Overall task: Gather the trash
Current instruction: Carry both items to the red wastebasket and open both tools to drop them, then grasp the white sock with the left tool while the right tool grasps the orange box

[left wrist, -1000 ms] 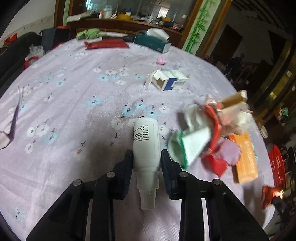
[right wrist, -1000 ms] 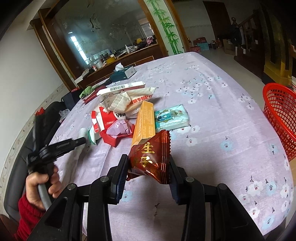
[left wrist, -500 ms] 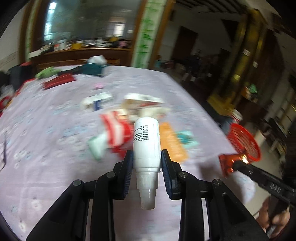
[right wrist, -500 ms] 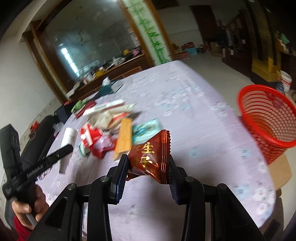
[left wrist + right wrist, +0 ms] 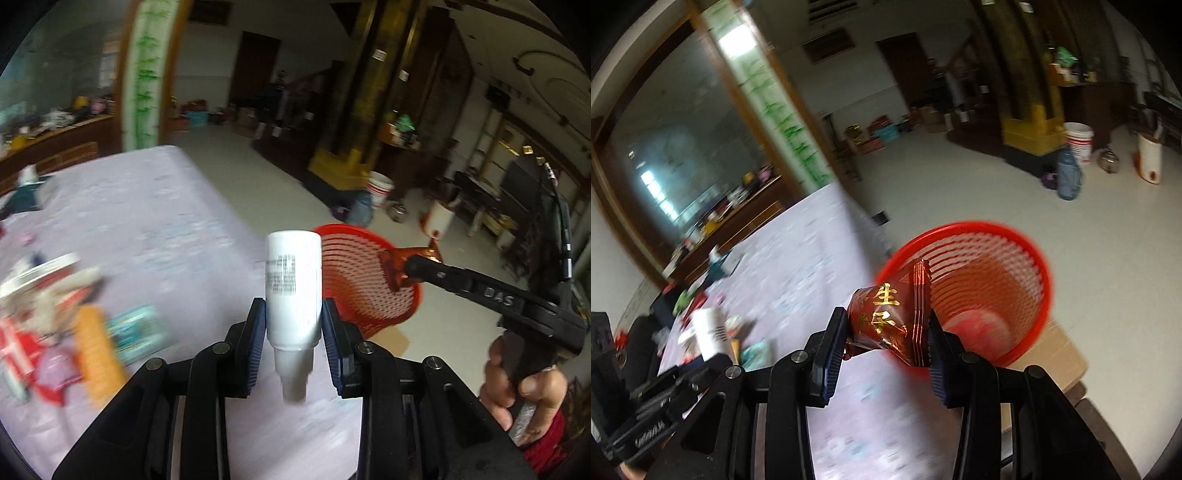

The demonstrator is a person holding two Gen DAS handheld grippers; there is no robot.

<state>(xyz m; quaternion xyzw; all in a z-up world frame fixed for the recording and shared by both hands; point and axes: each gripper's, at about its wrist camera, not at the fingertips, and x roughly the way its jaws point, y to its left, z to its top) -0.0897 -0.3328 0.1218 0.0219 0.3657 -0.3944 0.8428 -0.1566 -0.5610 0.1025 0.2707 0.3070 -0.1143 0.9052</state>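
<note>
My left gripper (image 5: 293, 334) is shut on a white plastic bottle (image 5: 293, 288), its cap end pointing back at the camera, held over the table's right side. My right gripper (image 5: 886, 332) is shut on a dark red snack wrapper (image 5: 890, 317) with gold characters. A red mesh basket (image 5: 993, 295) stands on the floor beyond the table edge, just past the wrapper. In the left wrist view the basket (image 5: 365, 280) lies behind the bottle, and the right gripper (image 5: 404, 266) holds the wrapper (image 5: 395, 266) over the basket's far side, with a person's hand (image 5: 524, 387) on its handle.
Blurred litter lies on the lilac flowered tablecloth (image 5: 147, 229) at the left: an orange packet (image 5: 98, 354), a teal pack (image 5: 138, 332), red and white wrappers (image 5: 22, 343). A cardboard piece (image 5: 1056, 358) lies under the basket. A white bucket (image 5: 1078, 142) and bottles stand on the floor.
Both grippers have swung right, from over the litter on the table toward the red basket, each still holding its item. The basket now fills the middle of the right wrist view.
</note>
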